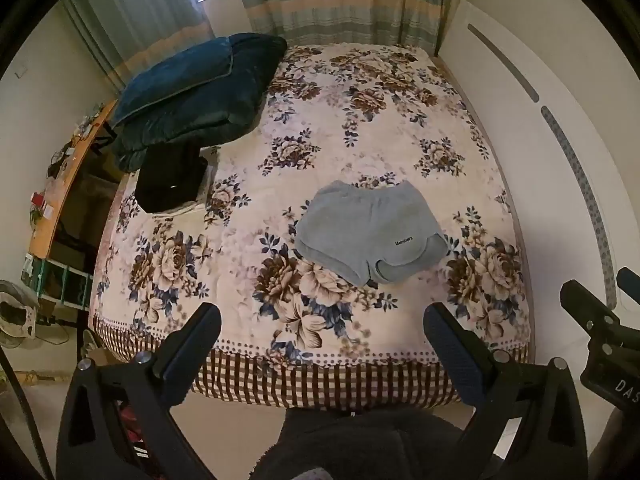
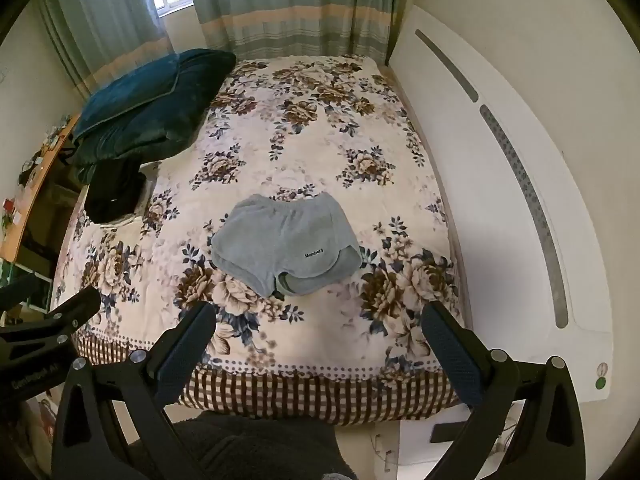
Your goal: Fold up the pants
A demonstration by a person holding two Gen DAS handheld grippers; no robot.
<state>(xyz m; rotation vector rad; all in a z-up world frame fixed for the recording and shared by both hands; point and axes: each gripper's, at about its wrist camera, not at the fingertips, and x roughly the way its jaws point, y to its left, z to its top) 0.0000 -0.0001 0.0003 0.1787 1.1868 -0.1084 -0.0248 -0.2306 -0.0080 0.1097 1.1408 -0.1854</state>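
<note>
Standing at the foot of the bed (image 1: 360, 120), which fills most of the room: a flowered blanket (image 2: 280, 128) covers it, with a brown checked border hanging over the near edge. White headboard (image 2: 500, 160) runs along the right side. Striped green curtains (image 1: 340, 0) hang behind the far end, a window showing at upper left. A wooden worktop (image 1: 68, 184) cluttered with small items stands along the left wall.

Dark teal bedding (image 1: 192, 92) is piled at the far left corner of the bed, a black folded garment (image 1: 172, 180) just beside it.

Grey shorts (image 1: 368, 232) lie flat in the near middle of the bed, waistband away, leg openings toward the foot, small lettering on one leg. Not yet folded.

Left claw (image 1: 320, 344) hangs over the foot edge, jaws spread wide, nothing between them. Right claw (image 2: 320, 340) the same: wide open, empty, tilted down toward the blanket. Both well short of the shorts.

Risks, as I judge them:
- Blanket is plush and loose; a claw closing low could pinch blanket with the shorts and drag both.
- Shorts are two layers; catching only the top layer would open them instead of folding.
- The claws sit close side by side; crossing over for the fold could knock them together.
- Soft mattress gives, so pressing down may wrinkle the cloth.
</note>
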